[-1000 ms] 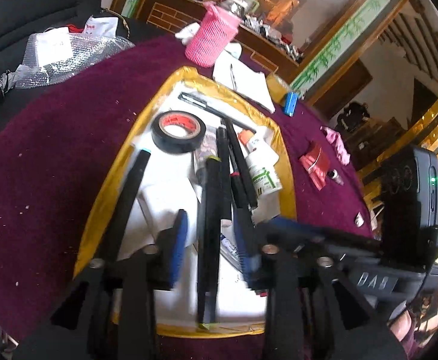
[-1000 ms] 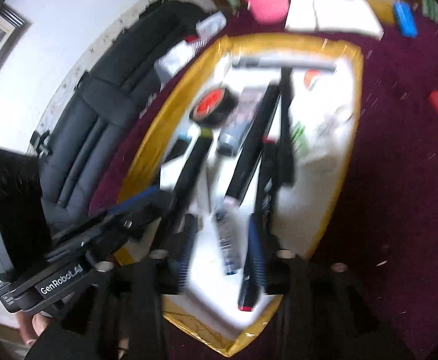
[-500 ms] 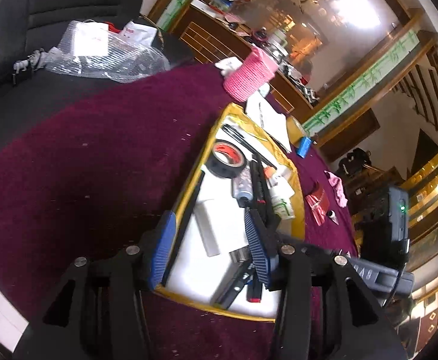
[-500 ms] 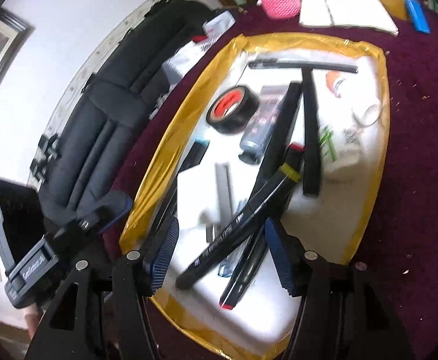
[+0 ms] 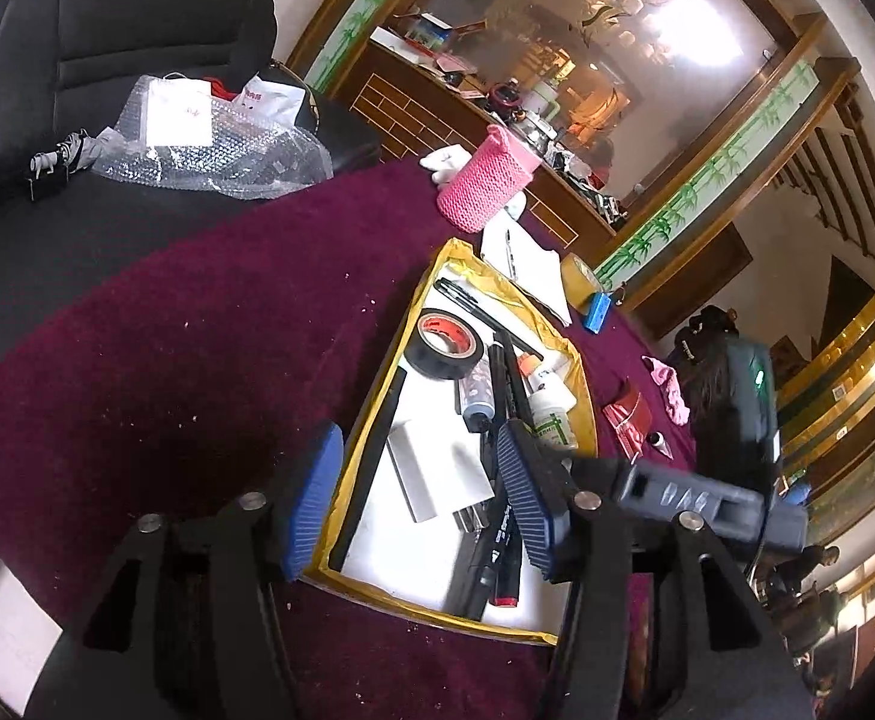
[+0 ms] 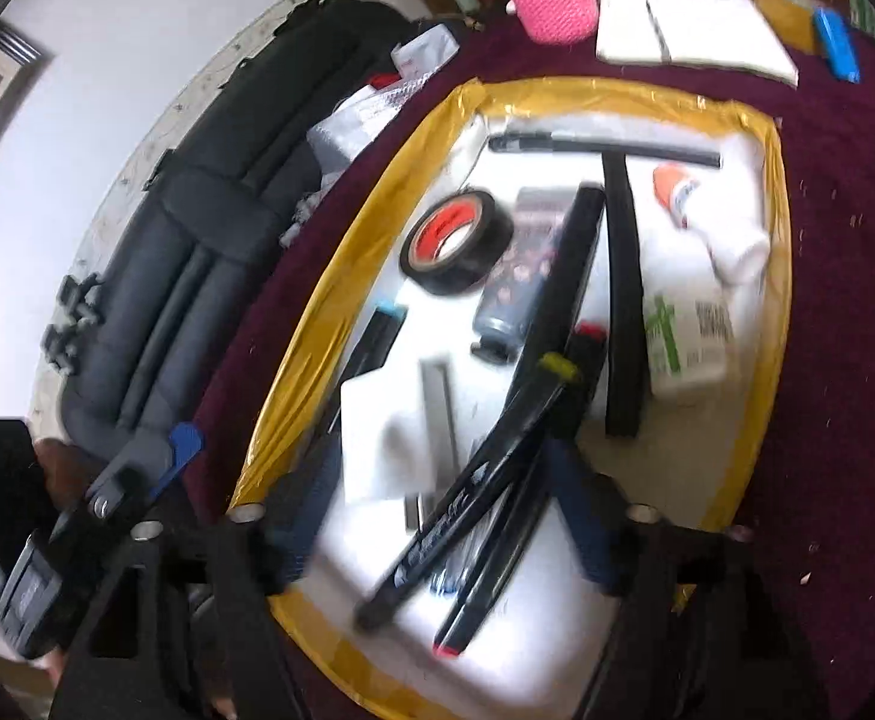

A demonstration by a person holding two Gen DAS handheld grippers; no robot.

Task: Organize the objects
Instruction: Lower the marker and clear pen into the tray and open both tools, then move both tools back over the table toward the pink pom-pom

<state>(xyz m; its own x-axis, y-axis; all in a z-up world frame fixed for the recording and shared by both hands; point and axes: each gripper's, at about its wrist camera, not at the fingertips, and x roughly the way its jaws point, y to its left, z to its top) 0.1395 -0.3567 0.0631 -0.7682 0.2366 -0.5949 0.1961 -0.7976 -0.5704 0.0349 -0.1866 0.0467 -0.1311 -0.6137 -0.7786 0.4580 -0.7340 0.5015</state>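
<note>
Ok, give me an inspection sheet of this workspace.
Surface: maroon cloth, speckled with crumbs.
Job's things: gold-rimmed tray holding tape roll, markers, glue bottle.
Clutter: pink cup, notepad, blue lighter, bubble wrap.
Grippers: left gripper and right gripper open over the tray, jaws just widened, gripping nothing.
Cables: nothing seen.
Surroundings: black seat, wooden cabinet.

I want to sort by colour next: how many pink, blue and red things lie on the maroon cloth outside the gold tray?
Pink: 2 (knitted cup, crumpled scrap)
Blue: 1 (small block)
Red: 1 (packet)
Total: 4
</note>
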